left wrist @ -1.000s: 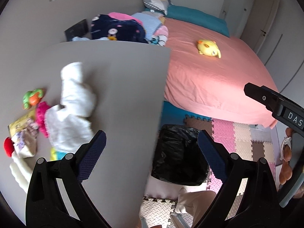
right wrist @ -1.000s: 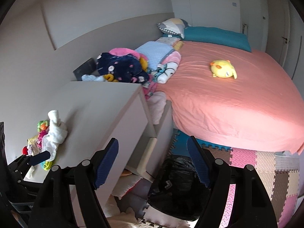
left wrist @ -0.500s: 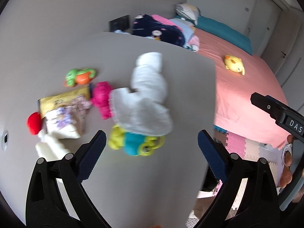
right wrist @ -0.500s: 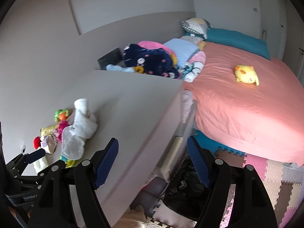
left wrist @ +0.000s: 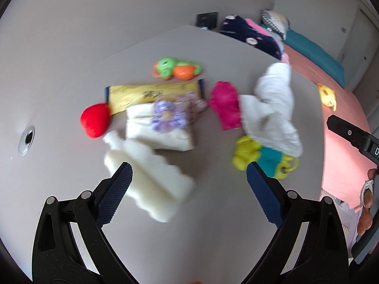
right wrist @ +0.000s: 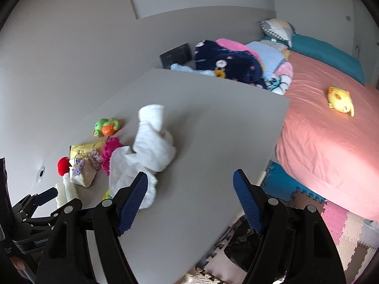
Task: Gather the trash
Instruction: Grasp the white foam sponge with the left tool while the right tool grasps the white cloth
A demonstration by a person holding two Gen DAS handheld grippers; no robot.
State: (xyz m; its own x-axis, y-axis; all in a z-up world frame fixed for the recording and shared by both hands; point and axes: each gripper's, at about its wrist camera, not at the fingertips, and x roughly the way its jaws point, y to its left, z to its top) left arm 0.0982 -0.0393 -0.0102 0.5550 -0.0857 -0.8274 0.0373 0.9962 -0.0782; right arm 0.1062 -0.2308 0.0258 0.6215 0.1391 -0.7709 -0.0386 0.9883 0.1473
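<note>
A grey desk (left wrist: 213,232) carries a heap of clutter. In the left wrist view my left gripper (left wrist: 189,189) hangs open over it, nothing between its fingers. A white wavy foam piece (left wrist: 151,182) lies just beyond the left finger. Further off are a yellow wrapper (left wrist: 154,93), a white packet with a purple flower (left wrist: 161,127) and a red lump (left wrist: 94,120). My right gripper (right wrist: 189,203) is open above the desk (right wrist: 213,118), close to a crumpled white cloth (right wrist: 146,146). My left gripper (right wrist: 45,195) shows at the lower left of the right wrist view.
Toys sit among the clutter: green-orange (left wrist: 175,68), pink (left wrist: 226,105), yellow-teal (left wrist: 260,158). A black bin bag (right wrist: 244,243) stands on the foam mats below the desk edge. A pink bed (right wrist: 331,142) with a yellow plush (right wrist: 340,99) fills the right.
Both views have swung left from the floor and bin bag onto the desk top. The clutter is now larger and centred in the left wrist view. Both grippers stay open.
</note>
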